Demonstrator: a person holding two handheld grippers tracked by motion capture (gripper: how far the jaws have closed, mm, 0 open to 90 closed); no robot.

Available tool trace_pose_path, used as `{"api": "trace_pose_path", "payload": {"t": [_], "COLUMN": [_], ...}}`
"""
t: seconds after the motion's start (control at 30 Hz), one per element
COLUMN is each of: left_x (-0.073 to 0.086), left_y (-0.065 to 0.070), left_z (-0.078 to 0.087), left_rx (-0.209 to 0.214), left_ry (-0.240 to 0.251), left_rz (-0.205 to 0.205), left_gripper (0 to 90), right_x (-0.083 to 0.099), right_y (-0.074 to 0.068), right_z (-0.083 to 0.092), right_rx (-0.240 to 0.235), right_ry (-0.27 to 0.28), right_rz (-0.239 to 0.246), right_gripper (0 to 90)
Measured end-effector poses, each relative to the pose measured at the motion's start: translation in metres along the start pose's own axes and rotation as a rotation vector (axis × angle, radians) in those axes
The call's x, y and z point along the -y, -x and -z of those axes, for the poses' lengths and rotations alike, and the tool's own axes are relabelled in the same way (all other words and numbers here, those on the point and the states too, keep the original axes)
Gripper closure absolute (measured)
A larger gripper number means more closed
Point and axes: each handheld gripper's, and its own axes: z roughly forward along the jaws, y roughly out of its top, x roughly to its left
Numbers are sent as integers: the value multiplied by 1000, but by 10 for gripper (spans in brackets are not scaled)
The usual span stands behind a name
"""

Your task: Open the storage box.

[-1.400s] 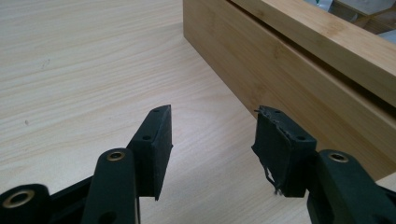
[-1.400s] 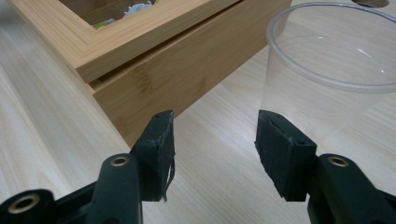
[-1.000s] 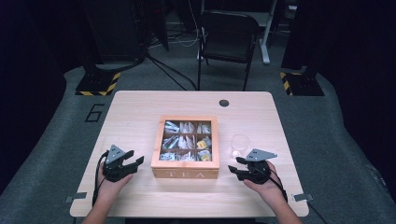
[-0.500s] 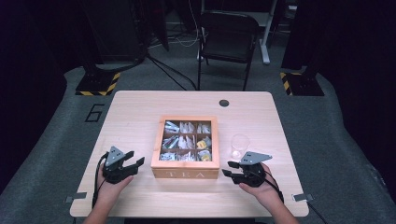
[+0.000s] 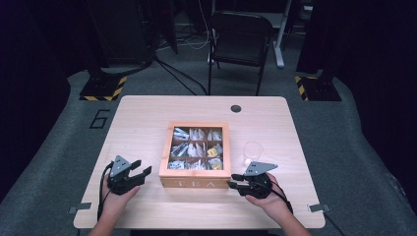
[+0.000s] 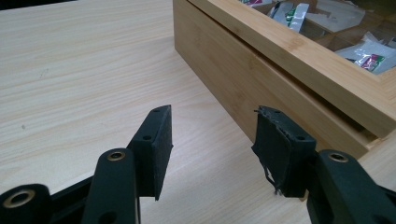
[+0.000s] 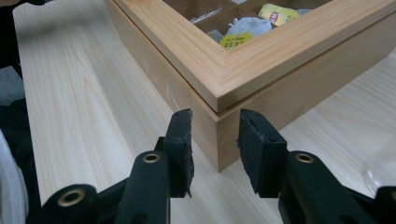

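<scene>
A wooden tea box marked TEA stands mid-table, and through its top I see several tea bags in compartments. My left gripper rests on the table left of the box, open, with nothing between its jaws. In the left gripper view this gripper points at the box's side wall. My right gripper lies at the box's front right corner. Its jaws have just been closing. In the right gripper view this gripper has the box corner just past its pads, which are not pressing on it.
A clear glass stands right of the box, just behind my right hand; its edge is in the right gripper view. A round black grommet sits near the table's far edge. A dark chair stands behind the table.
My right gripper has slid left to the box's front right corner and its jaws have narrowed. The left gripper has stayed where it was.
</scene>
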Motion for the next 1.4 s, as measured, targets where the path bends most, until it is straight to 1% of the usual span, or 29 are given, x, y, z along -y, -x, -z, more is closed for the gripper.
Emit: {"api": "trace_pose_path", "payload": {"t": [0.03,0.07,0.17,0.23,0.3,0.33,0.37,0.4,0.47,0.57,0.6,0.63,0.67,0.7,0.77,0.8,0.87,0.93,0.97,1.03,1.07,1.13,1.2,1.23,1.27,1.3,1.33,1.37,1.4], "left_x": [0,0,1,1,1,1,1,1,1,0,0,0,0,-1,-1,-2,-3,-3,-3,-4,-5,-5,-6,-6,-6,-6,-7,-7,-8], "left_y": [0,0,0,0,1,1,1,2,2,3,3,3,4,4,7,9,11,13,14,17,18,21,25,27,29,31,32,34,34], "left_z": [0,0,0,0,1,2,2,3,3,4,4,4,4,5,5,6,6,6,7,7,8,9,10,9,9,9,9,8,9], "left_rx": [-1,1,2,3,7,7,8,15,26,41,53,65,83,93,91,93,97,100,109,124,135,139,143,142,146,145,150,144,151], "left_ry": [-1,0,-9,-6,-10,-6,-5,-1,2,4,1,9,26,23,21,21,23,29,18,39,35,32,24,26,19,21,17,29,21], "left_rz": [0,-3,-8,-10,-8,-5,-2,5,12,15,27,39,70,75,55,41,31,33,21,51,49,27,-5,-8,-23,-25,-39,-40,-44], "left_gripper": [468,472,477,478,481,483,483,489,498,500,500,501,502,507,513,515,515,516,516,517,518,530,536,539,542,542,542,543,544], "right_x": [-1,-1,-2,-3,-3,-3,-3,-4,-4,-5,-6,-6,-6,-7,-8,-8,-10,-11,-12,-13,-13,-14,-14,-15,-15,-16,-16,-17,-17], "right_y": [0,1,4,3,3,3,3,2,2,2,2,3,3,2,2,3,3,3,3,3,3,3,3,3,3,3,4,3,3], "right_z": [-1,-1,-1,-1,-1,-1,-1,-1,-1,-1,0,0,0,0,1,2,3,5,6,6,6,7,7,7,8,8,8,9,9], "right_rx": [11,13,1,12,13,14,12,21,18,15,13,10,8,2,4,5,-2,-2,0,1,0,0,1,0,-1,0,-1,1,2], "right_ry": [4,9,28,23,21,20,20,19,23,31,31,33,32,32,37,41,60,70,73,82,84,88,91,91,91,95,99,102,106], "right_rz": [-2,-14,-47,-43,-23,-20,-21,-24,-14,-23,-18,-21,-21,-27,-32,-26,-38,-40,-39,-43,-47,-51,-45,-47,-48,-52,-47,-50,-52], "right_gripper": [654,666,696,696,697,698,698,698,700,700,700,699,699,698,697,697,697,697,697,697,697,697,697,697,697,697,697,698,698]}}
